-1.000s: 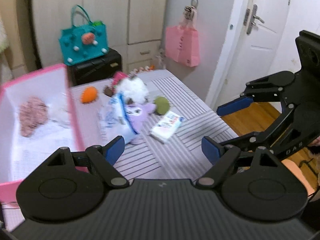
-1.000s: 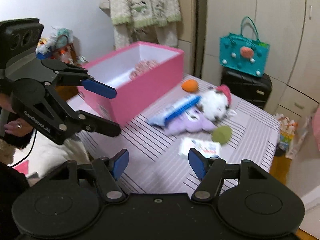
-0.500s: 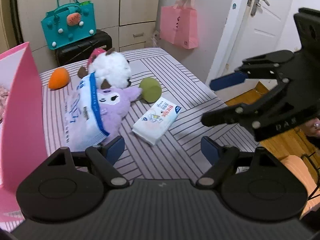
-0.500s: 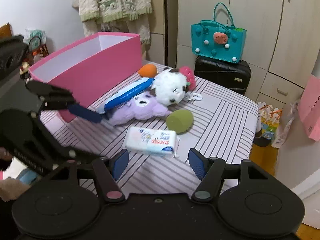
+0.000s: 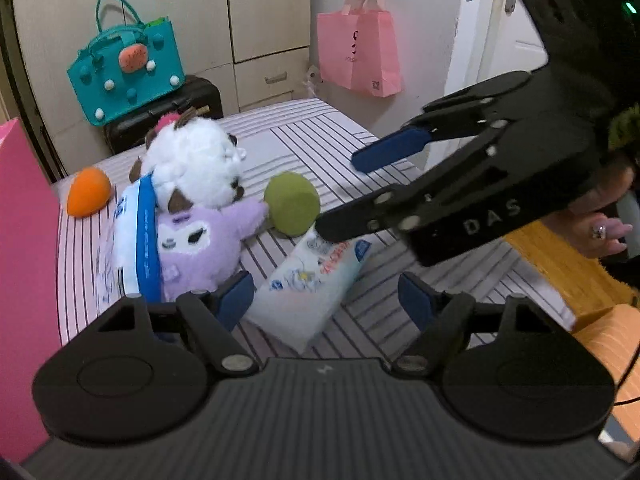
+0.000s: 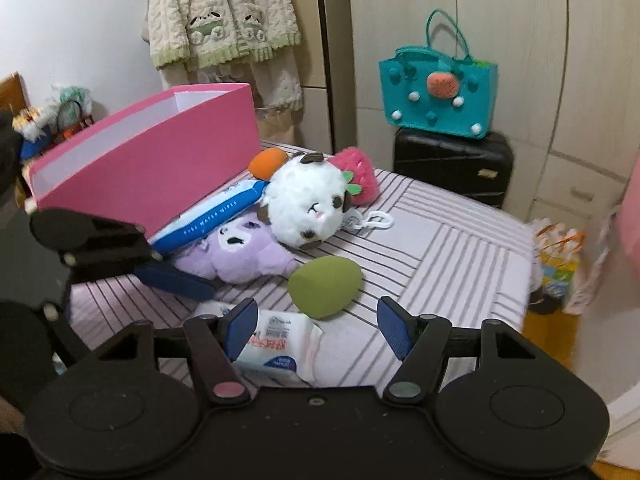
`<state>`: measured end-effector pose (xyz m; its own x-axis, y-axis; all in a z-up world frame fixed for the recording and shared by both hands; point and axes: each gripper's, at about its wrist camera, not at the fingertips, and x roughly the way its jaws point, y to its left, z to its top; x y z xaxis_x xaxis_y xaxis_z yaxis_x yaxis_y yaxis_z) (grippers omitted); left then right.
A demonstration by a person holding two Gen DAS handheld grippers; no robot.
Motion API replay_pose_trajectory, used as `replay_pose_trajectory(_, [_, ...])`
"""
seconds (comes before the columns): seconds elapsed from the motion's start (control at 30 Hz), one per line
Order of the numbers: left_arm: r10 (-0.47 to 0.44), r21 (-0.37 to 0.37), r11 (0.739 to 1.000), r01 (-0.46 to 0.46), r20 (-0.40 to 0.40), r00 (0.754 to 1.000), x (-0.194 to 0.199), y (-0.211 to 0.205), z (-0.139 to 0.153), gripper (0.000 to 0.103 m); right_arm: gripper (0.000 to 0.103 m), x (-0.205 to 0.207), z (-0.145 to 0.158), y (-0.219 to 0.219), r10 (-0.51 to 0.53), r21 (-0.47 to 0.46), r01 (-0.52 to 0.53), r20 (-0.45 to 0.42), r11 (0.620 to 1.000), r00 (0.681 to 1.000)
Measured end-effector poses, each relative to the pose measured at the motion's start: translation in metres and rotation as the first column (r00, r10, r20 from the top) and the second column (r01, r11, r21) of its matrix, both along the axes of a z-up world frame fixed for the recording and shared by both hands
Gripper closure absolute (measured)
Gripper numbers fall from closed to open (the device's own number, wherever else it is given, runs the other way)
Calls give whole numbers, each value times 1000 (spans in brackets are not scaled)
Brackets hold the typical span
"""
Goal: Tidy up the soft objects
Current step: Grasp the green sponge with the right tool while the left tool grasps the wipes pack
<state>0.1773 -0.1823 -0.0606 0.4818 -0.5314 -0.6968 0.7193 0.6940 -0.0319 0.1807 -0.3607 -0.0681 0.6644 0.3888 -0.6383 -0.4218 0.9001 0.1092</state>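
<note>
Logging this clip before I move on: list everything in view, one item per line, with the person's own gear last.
Table: 1, pink-and-white striped cloth, centre.
Box: 1, pink, on the table's left side.
Purple plush: 1, lying by the box.
White plush: 1, against the purple plush.
Strawberry plush: 1, pink, behind the white plush.
Wipes pack: 1, blue and white, leaning between box and plushes.
Orange ball: 1, by the box's far corner.
Green ball: 1, near the purple plush.
Tissue pack: 1, white, nearest table edge.
Teal bag: 1, on a black suitcase.
Pink bag: 1, hanging on the wall.
Cardigan: 1, cream, hanging.
Left tongs: closing, over the tissue pack, not pressing it.
Right tongs: open, empty.
Hand: 1, holding the right tongs.
</note>
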Motion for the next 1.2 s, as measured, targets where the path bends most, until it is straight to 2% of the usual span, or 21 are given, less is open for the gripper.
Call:
replay_pose_trajectory(0.1, [0,31,1000,-1,35,999,3,-9,-3,24,32,13,-6,-1,7,33,-6,-25,999,1000])
replay_pose_trajectory(0.27, [4,35,999,-5,40,999,8,-17,-10,24,32,28,-20,0,0,36,2,-46,999,999])
replay_pose_trajectory(0.37, [14,34,999,-15,40,999,9,-19,-13,24,32,34,-25,-1,14,68,-9,-59,998,998])
replay_pose_trajectory(0.43, [18,30,999,-20,45,999,10,-20,-14,34,34,37,-27,-1,17,77,-12,-60,997,998])
replay_pose_trajectory(0.47, [19,28,999,-21,42,999,9,-20,-16,35,35,38,-28,-1,15,75,-11,-58,997,998])
replay_pose_trajectory(0.53, [38,26,999,-39,29,999,11,-19,-18,38,47,38,-30,0,5,62,-2,-52,998,999])
replay_pose_trajectory(0.6, [56,5,998,-56,1,998,14,-16,-18,39,52,36,-29,0,15,73,-12,-44,997,999])
replay_pose_trajectory(0.73, [81,-36,996,-84,-67,994,20,-11,-14,39,54,29,-27,-5,6,105,-2,-44,994,999])
replay_pose_trajectory(0.97, [63,32,998,-63,12,998,12,-24,-19,36,54,18,-23,-18,-47,107,51,-41,993,998])
replay_pose_trajectory(1.1, [57,43,997,-57,15,998,13,-25,-19,36,54,13,-22,-21,-69,73,72,-44,995,997])
replay_pose_trajectory(1.17, [55,42,998,-55,9,998,14,-25,-18,37,54,11,-23,-25,-81,71,84,-50,994,995])
replay_pose_trajectory(1.2, [54,39,998,-54,6,999,15,-24,-18,45,54,10,-23,-27,-87,72,91,-52,993,995])
